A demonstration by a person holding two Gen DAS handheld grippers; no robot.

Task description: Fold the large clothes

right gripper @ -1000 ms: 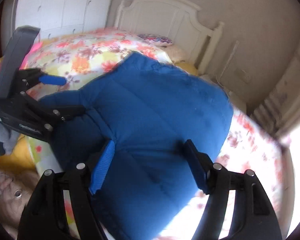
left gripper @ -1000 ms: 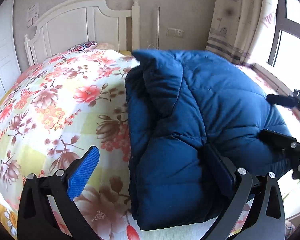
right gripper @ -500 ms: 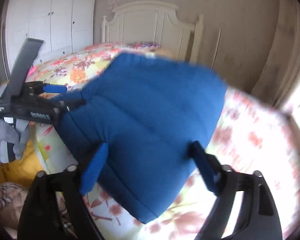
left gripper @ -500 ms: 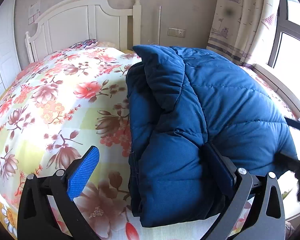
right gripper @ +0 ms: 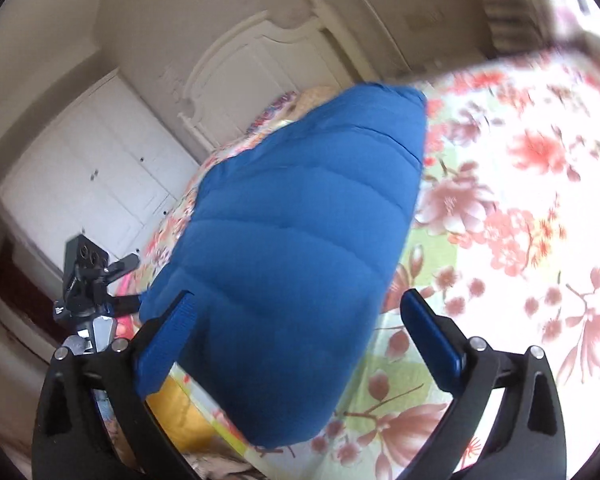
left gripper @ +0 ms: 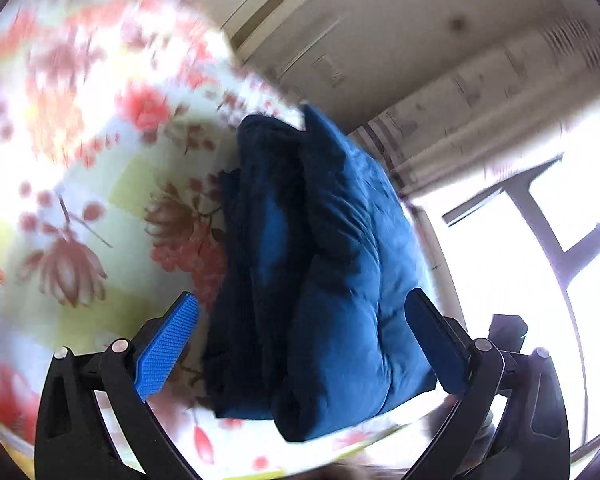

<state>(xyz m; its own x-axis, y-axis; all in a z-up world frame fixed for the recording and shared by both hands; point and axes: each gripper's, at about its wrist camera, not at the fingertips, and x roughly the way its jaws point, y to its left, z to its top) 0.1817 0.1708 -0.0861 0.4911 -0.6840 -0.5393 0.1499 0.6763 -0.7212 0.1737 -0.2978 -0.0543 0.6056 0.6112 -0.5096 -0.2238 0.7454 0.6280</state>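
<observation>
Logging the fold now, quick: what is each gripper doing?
Left gripper: open, blue jacket between its fingers, ungripped.
Right gripper: open, just opened, holding nothing.

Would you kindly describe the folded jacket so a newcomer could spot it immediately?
Find the bed with its floral cover, in front of the white headboard. On it lies the jacket, a puffy quilted bundle. It is the only solid blue thing against the pink and red flowers.

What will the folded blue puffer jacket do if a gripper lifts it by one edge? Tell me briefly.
The blue puffer jacket would likely sag and unfold, since its stacked layers lie loose. Its puffy quilting suggests it is light for its bulk. The smooth shell may slip between pads.
</observation>
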